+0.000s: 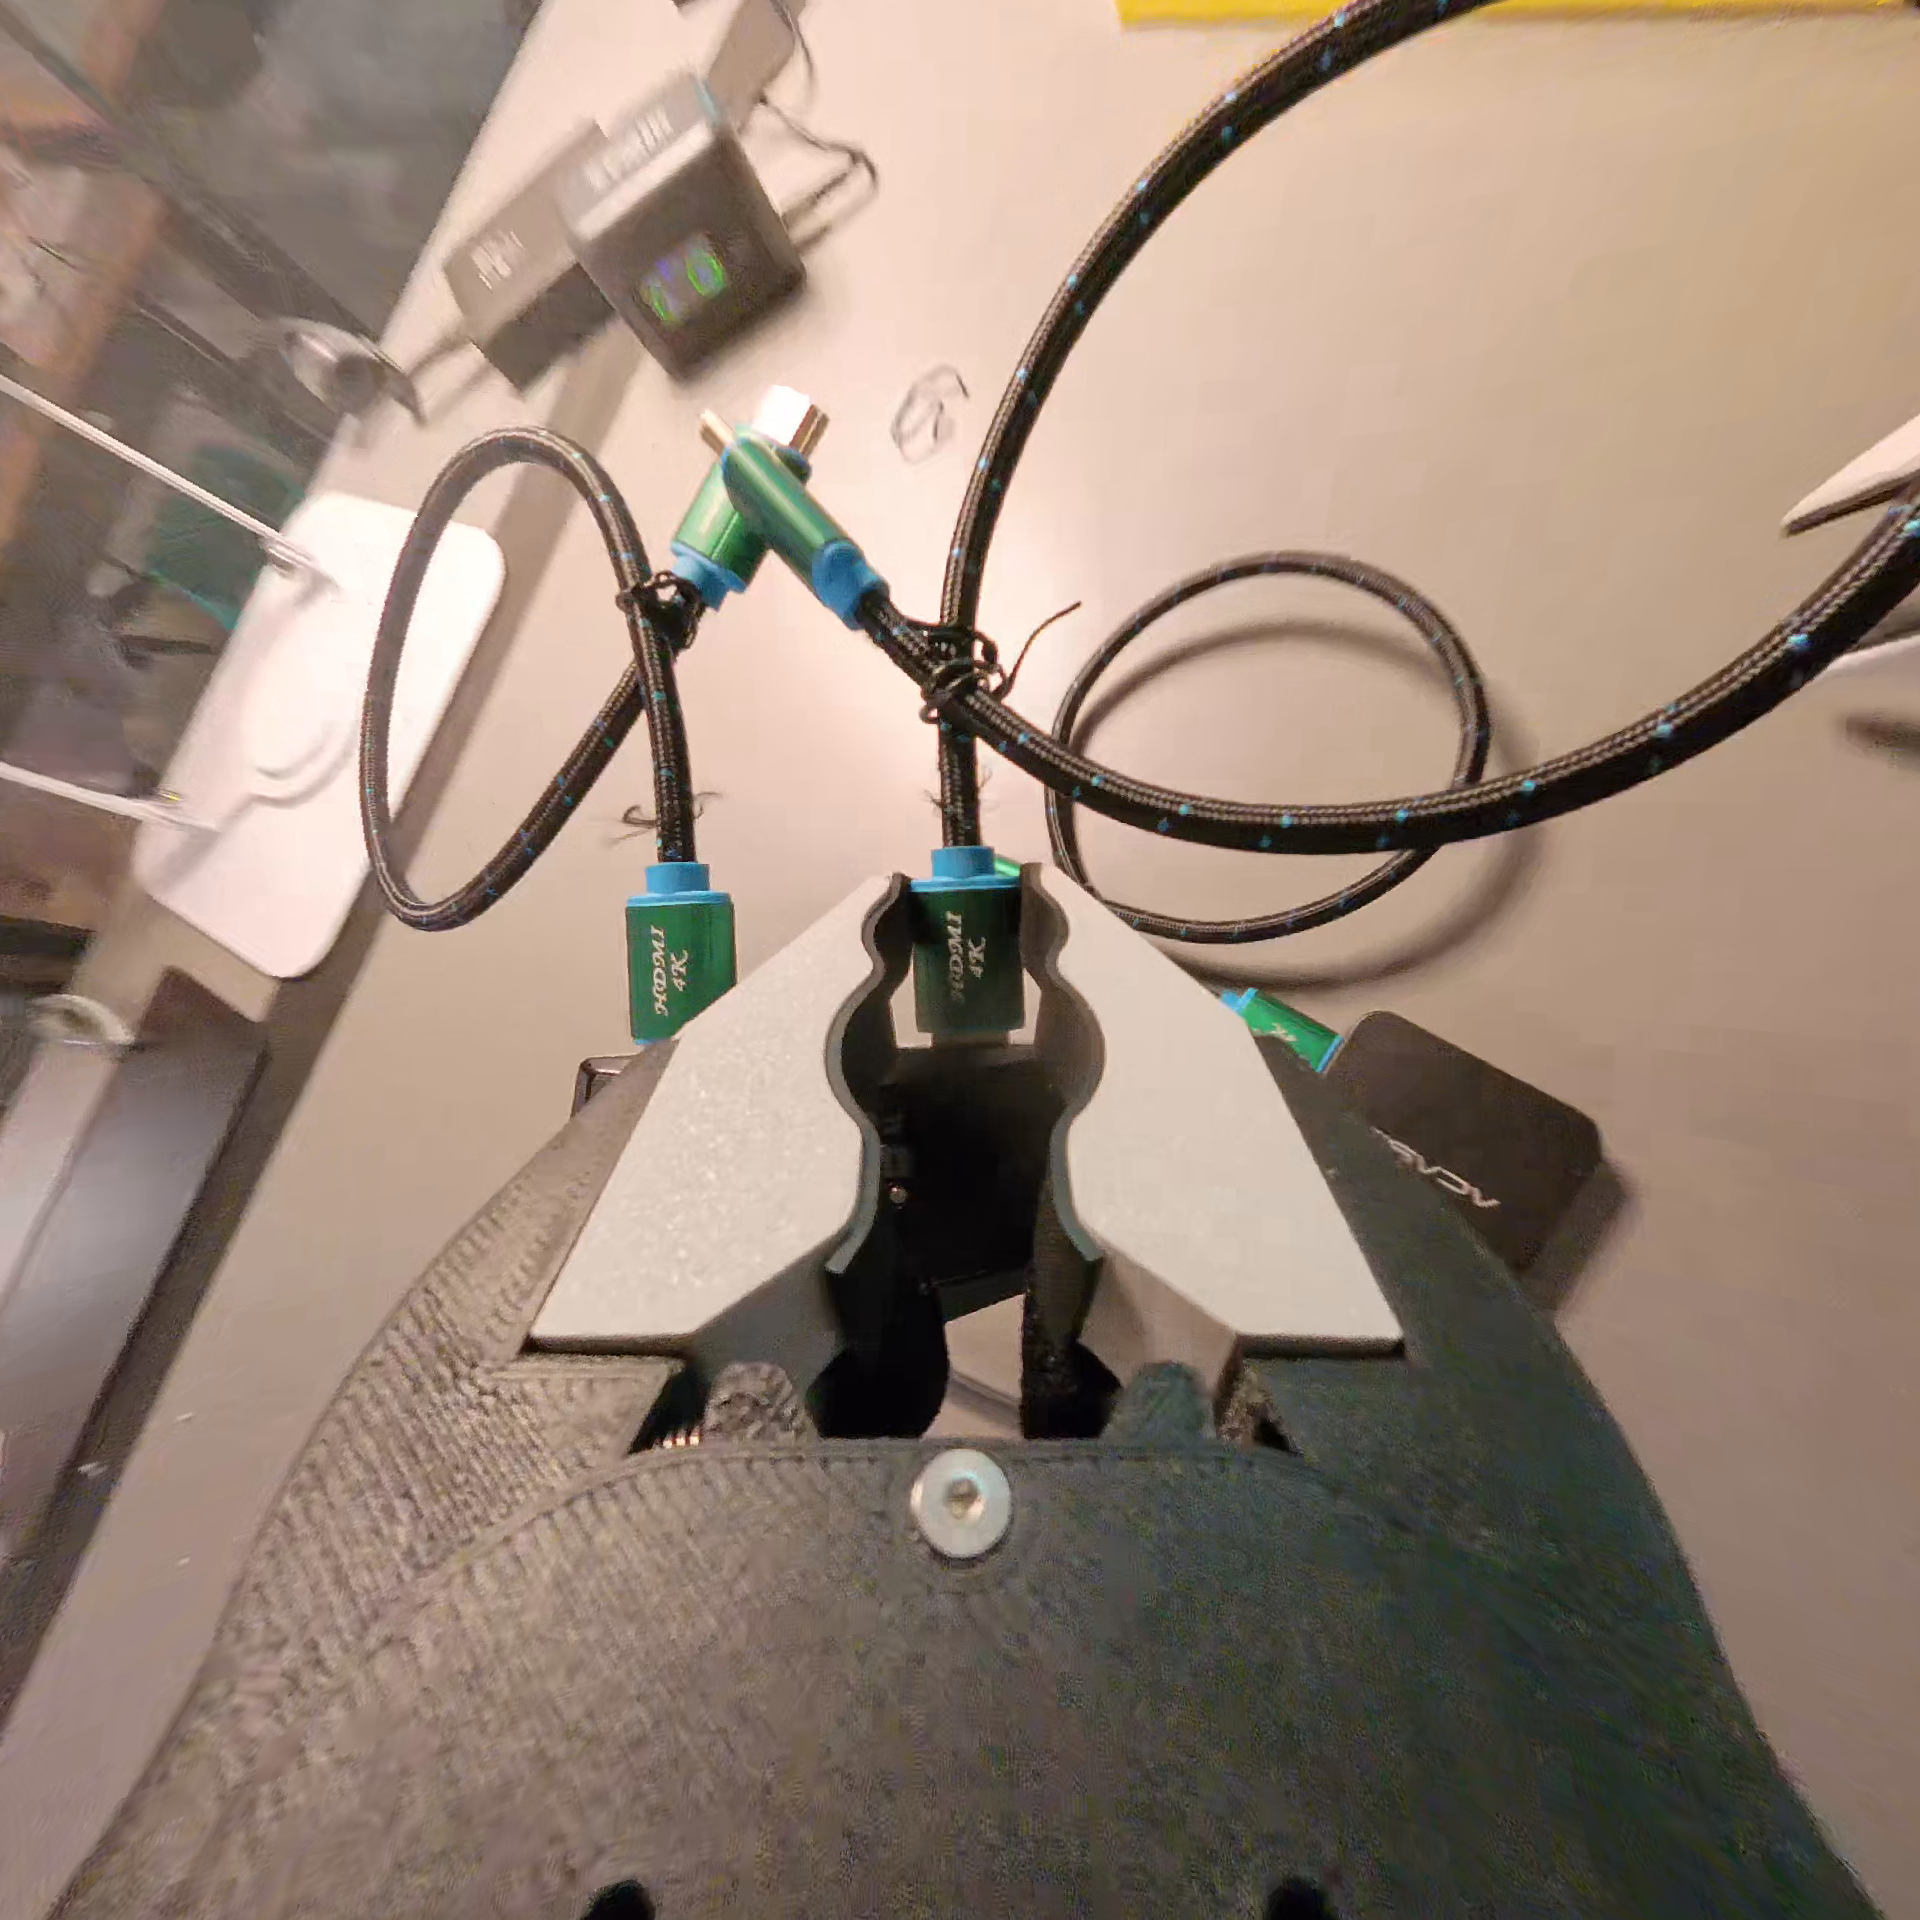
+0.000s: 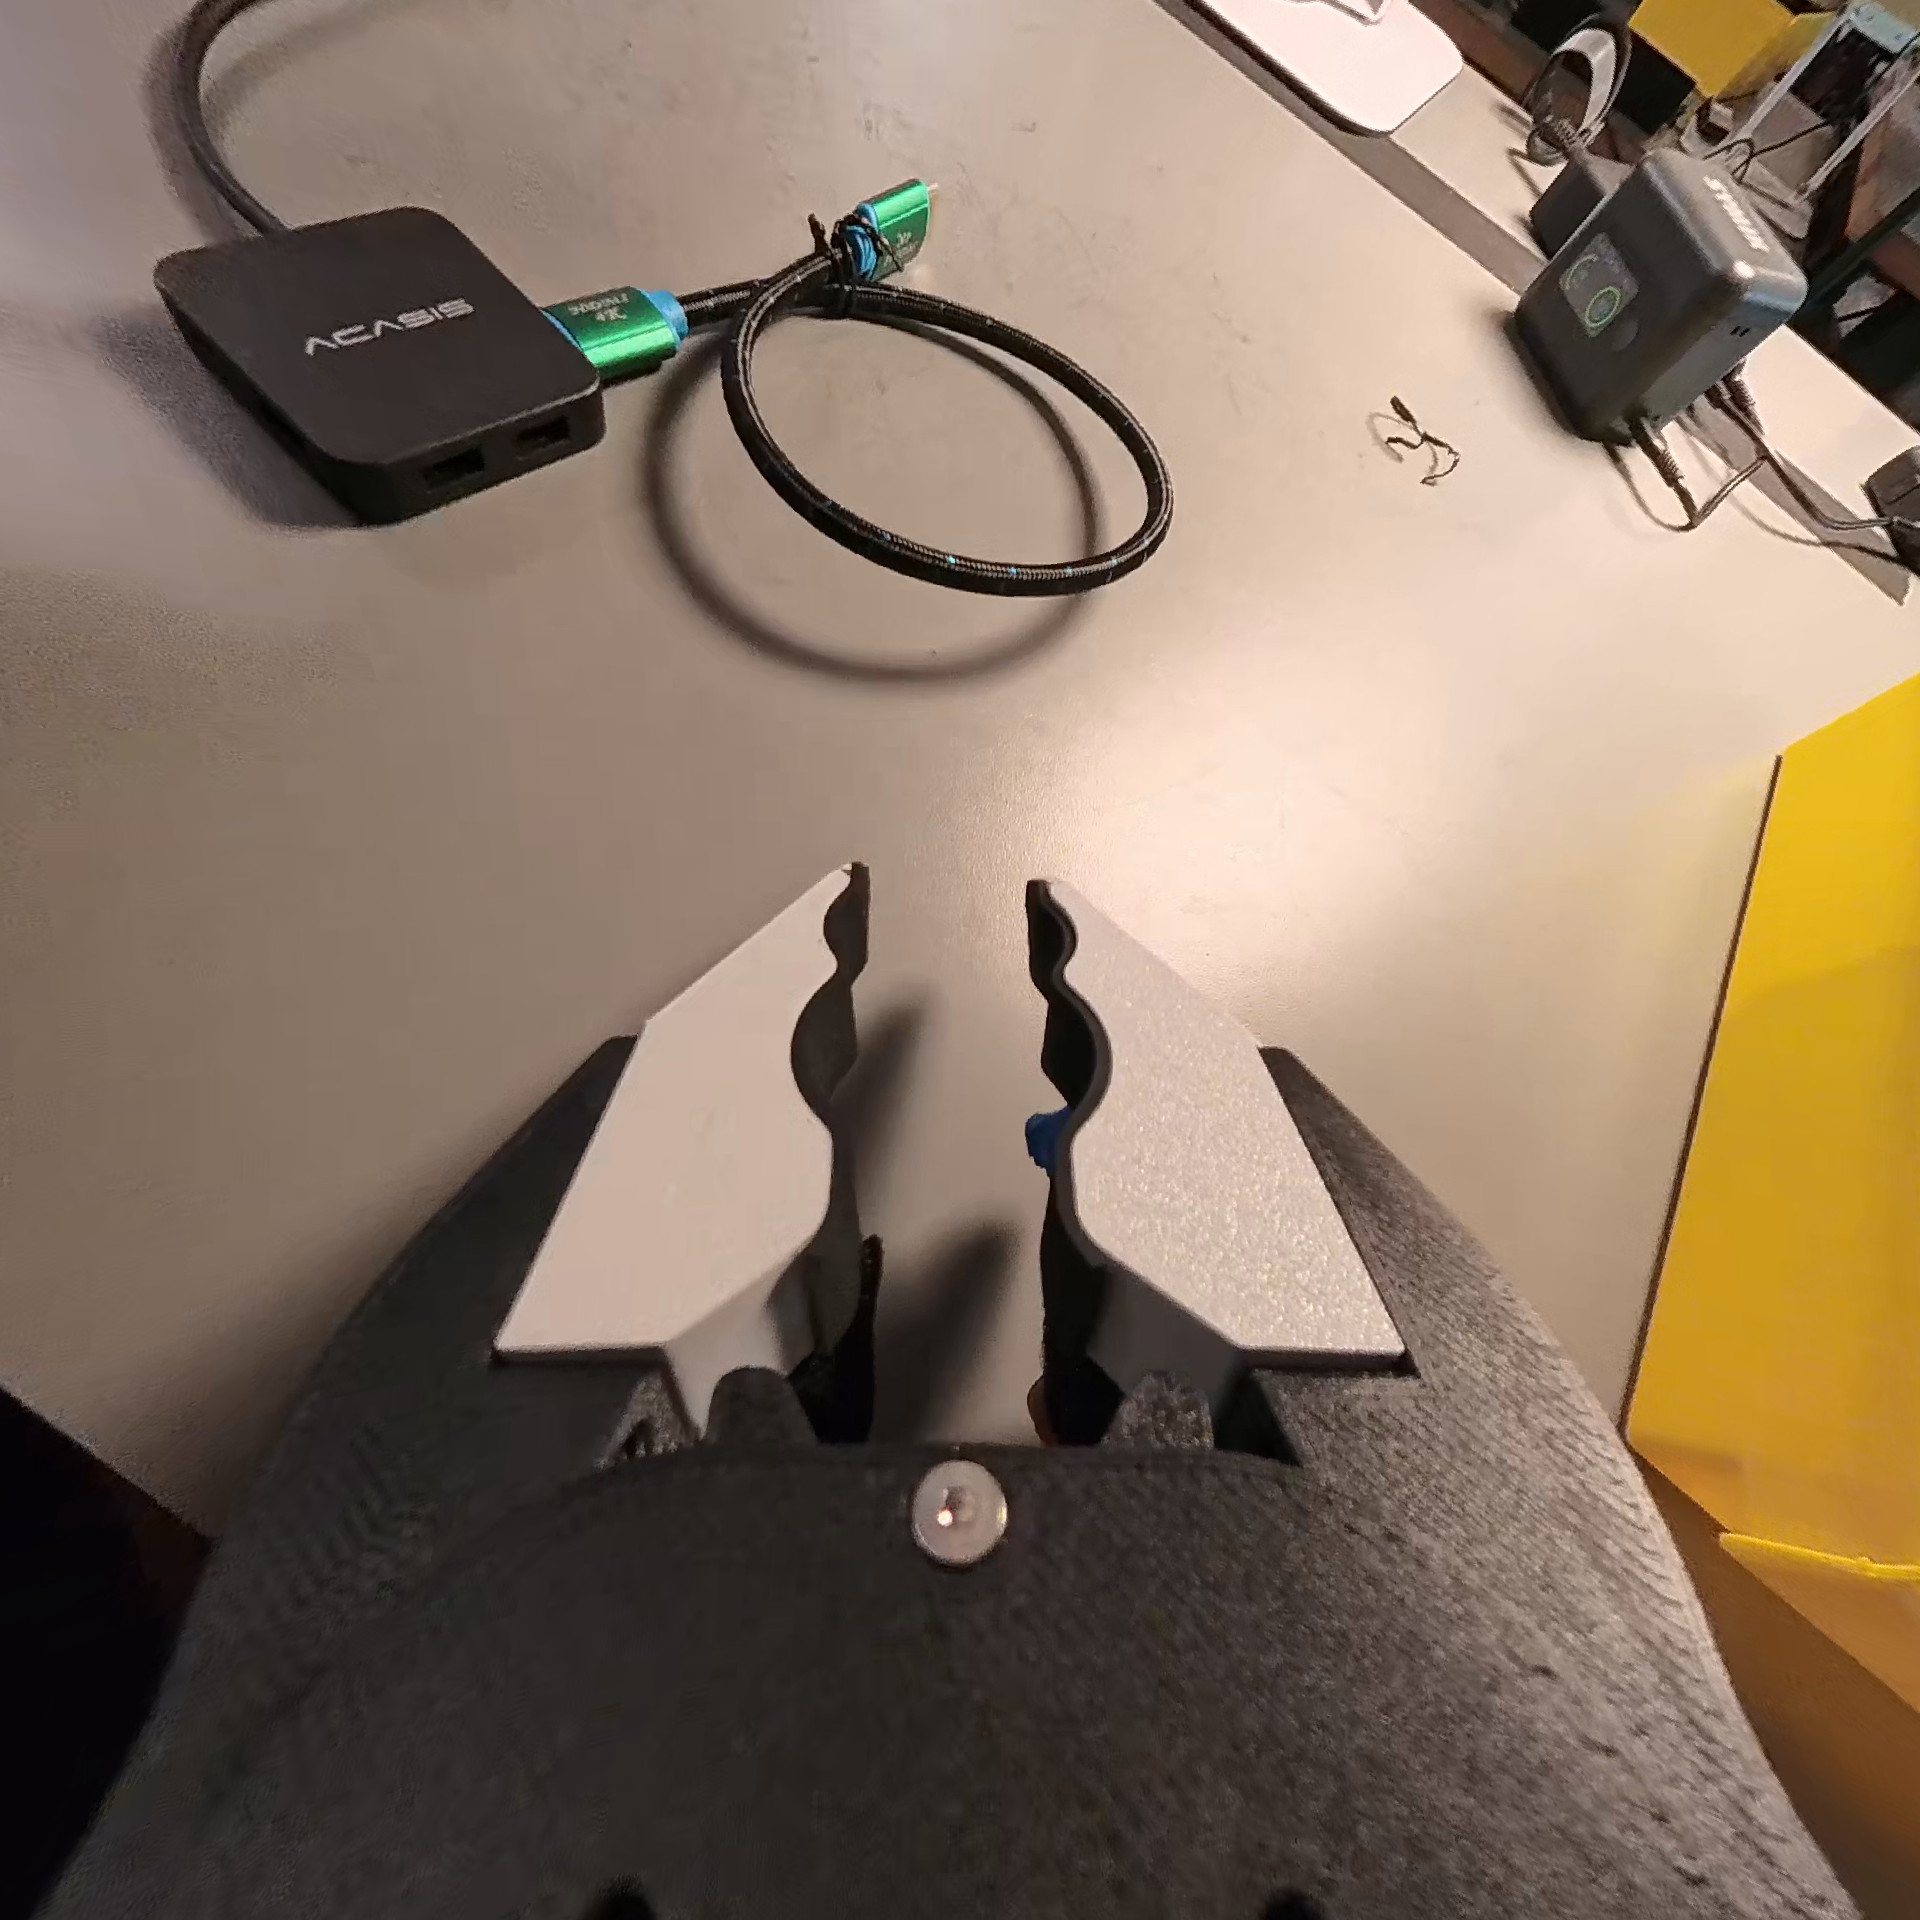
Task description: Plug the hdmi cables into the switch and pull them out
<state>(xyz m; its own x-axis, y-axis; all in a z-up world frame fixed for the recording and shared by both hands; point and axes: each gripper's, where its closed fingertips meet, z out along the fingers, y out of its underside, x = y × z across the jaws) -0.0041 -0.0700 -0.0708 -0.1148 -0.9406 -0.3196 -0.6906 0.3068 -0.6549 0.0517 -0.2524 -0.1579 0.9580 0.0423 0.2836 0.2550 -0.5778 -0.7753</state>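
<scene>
In the left wrist view, a white flat pad is being seen lying at the bench's left edge, with a dark power unit standing farther along that edge. Near the view's middle, the left gripper is being held clenched on the middle green plug, whose metal tip is meeting the black switch beneath the fingers. Another green plug is sitting just beside it on the left, and a third is peeking out on the right. Braided black cables are looping ahead, and two loose plug ends are lying crossed among them, crowding the way forward. In the right wrist view, the switch is resting toward the bench's far left corner with a green plug seated in its side and a cable loop lying next to it. The right gripper is being held released above bare bench surface, well apart from the switch. A yellow box is closing off the right edge, while the power unit is occupying the far right edge.
</scene>
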